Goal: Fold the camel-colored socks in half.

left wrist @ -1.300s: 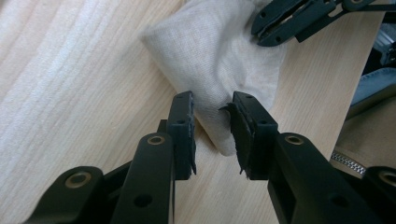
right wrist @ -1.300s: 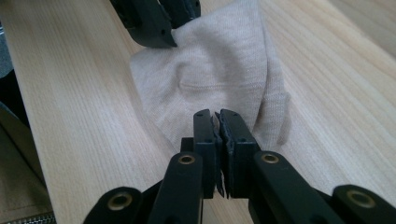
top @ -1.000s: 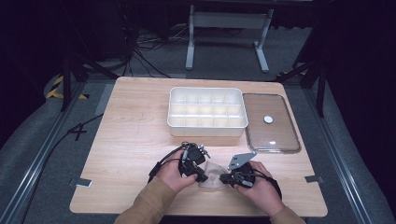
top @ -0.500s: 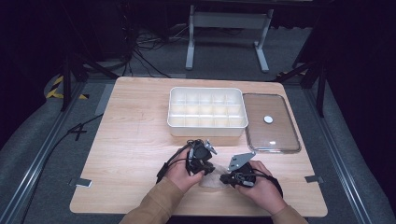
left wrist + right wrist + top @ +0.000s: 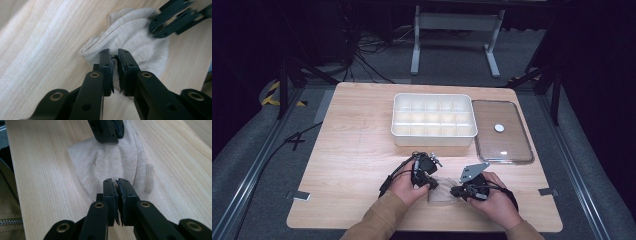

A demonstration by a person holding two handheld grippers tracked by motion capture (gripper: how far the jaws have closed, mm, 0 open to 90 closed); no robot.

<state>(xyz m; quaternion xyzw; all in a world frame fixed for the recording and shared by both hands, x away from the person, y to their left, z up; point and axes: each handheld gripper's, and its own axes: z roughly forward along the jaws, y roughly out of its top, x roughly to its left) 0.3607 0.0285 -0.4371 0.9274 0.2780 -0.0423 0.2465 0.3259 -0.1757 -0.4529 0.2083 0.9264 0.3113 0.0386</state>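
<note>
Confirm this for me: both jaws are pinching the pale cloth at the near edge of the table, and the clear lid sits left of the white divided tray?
Not quite: the high view shows the clear lid right of the white divided tray, not left. The rest stands: left gripper and right gripper both pinch the pale cloth.

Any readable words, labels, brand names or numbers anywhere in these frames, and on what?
None can be read.
The pale sock, the divided tray, the clear lid and the wooden table carry no print; both grippers look unmarked.
</note>
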